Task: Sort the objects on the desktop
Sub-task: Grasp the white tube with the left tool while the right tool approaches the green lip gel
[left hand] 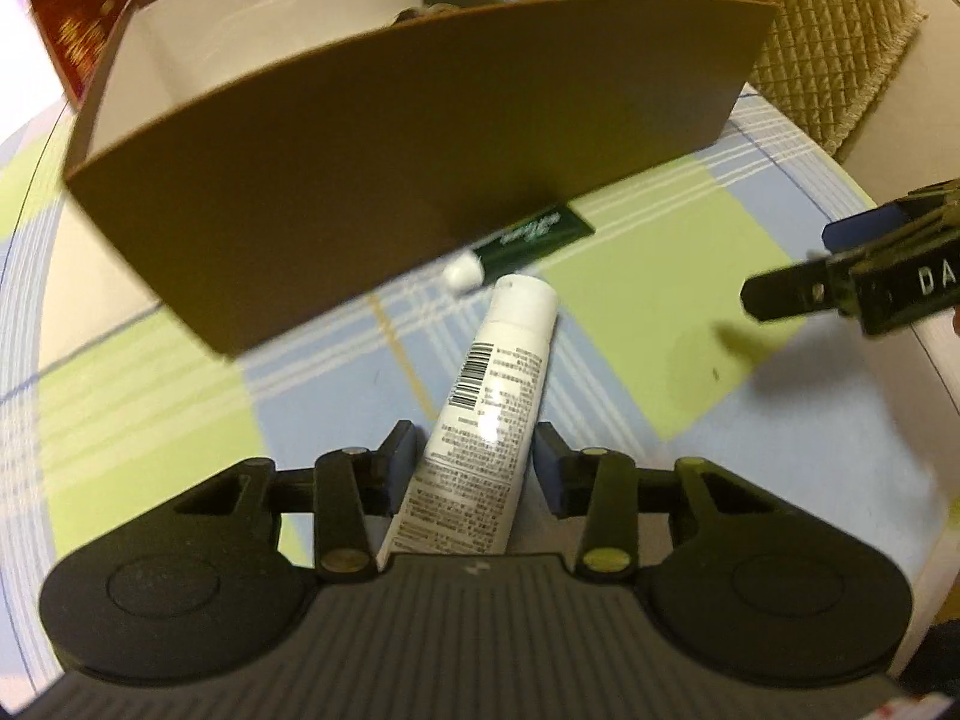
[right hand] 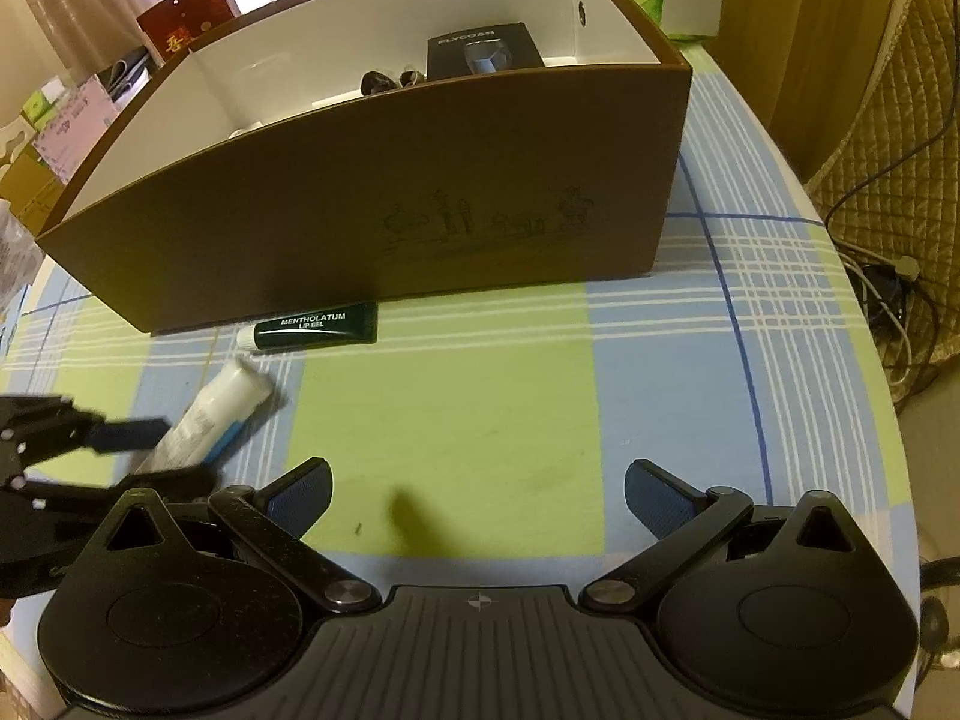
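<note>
Left wrist view: the left gripper (left hand: 474,450) sits around the white tube (left hand: 480,414), jaws narrowed close on either side of it. Can't tell for sure if the pads actually press it, looks like slim gaps. The tube is glossy plastic with a barcode and fine print, lying on the checked tablecloth (left hand: 630,300) just near the brown box (left hand: 420,180). A dark green tube (left hand: 534,237) lies right at the box's foot.

Right wrist view: the right gripper (right hand: 477,498) is spread wide and empty over a green square of cloth. The box is matte cardboard, white inside, and already holds a black carton (right hand: 486,51) and some small dark bits. So I'd guess we're partway: two tubes left outside.
</note>
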A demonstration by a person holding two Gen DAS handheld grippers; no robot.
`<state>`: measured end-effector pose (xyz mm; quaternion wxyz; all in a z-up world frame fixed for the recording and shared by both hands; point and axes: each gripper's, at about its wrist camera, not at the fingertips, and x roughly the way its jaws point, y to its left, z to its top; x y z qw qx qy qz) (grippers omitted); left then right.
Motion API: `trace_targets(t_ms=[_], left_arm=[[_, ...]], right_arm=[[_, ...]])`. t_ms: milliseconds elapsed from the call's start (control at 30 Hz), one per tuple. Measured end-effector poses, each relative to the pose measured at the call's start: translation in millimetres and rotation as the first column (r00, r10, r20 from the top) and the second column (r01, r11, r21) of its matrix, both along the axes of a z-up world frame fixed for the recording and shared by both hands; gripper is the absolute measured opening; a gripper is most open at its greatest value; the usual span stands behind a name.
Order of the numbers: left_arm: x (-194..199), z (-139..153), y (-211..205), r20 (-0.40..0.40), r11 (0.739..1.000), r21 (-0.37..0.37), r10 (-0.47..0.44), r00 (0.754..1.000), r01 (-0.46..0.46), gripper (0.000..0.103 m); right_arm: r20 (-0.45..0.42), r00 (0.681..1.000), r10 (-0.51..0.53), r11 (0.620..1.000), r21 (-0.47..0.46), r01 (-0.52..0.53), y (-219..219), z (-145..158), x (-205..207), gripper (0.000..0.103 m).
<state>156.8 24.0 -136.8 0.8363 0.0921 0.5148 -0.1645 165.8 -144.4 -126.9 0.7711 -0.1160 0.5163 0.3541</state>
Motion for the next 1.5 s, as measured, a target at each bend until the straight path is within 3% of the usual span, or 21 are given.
trace_targets(t_ms=[233, 500, 567, 600, 833, 1100, 1267, 1500], left_arm=[[-5, 2, 2, -0.033, 1.000, -0.016, -0.005, 0.999, 0.004, 0.038], [13, -2, -16, 0.011, 0.999, -0.006, -0.050, 0.999, 0.050, 0.042], [12, -2, -16, 0.019, 0.999, -0.005, -0.041, 0.999, 0.041, 0.030], [12, -1, -13, 0.020, 0.999, -0.007, -0.032, 0.999, 0.033, 0.030], [1, 1, 30, 0.018, 0.988, 0.037, 0.149, 0.989, -0.150, 0.028], [-3, 4, 97, 0.018, 0.928, 0.060, 0.367, 0.930, -0.367, 0.028], [-4, 5, 112, 0.013, 0.909, 0.052, 0.414, 0.910, -0.414, 0.029], [-4, 6, 116, 0.017, 0.908, 0.043, 0.416, 0.909, -0.416, 0.030]], right_arm=[[0.006, 1.000, -0.008, 1.000, 0.002, 0.008, -1, 3, 0, 0.101], [0.010, 1.000, -0.003, 1.000, 0.002, 0.003, 0, 4, -5, 0.101], [0.010, 1.000, -0.004, 1.000, 0.008, 0.004, 1, 5, -6, 0.101], [0.009, 1.000, -0.005, 1.000, 0.014, 0.005, 2, 5, -7, 0.101], [-0.032, 0.999, 0.021, 0.995, 0.096, -0.018, 16, 0, -14, 0.101], [-0.020, 0.998, 0.057, 0.990, 0.129, -0.054, 58, -23, -20, 0.101], [0.107, 0.990, 0.090, 0.988, 0.112, -0.102, 87, -32, -26, 0.101], [0.162, 0.981, 0.102, 0.985, 0.121, -0.123, 114, -39, -29, 0.101]])
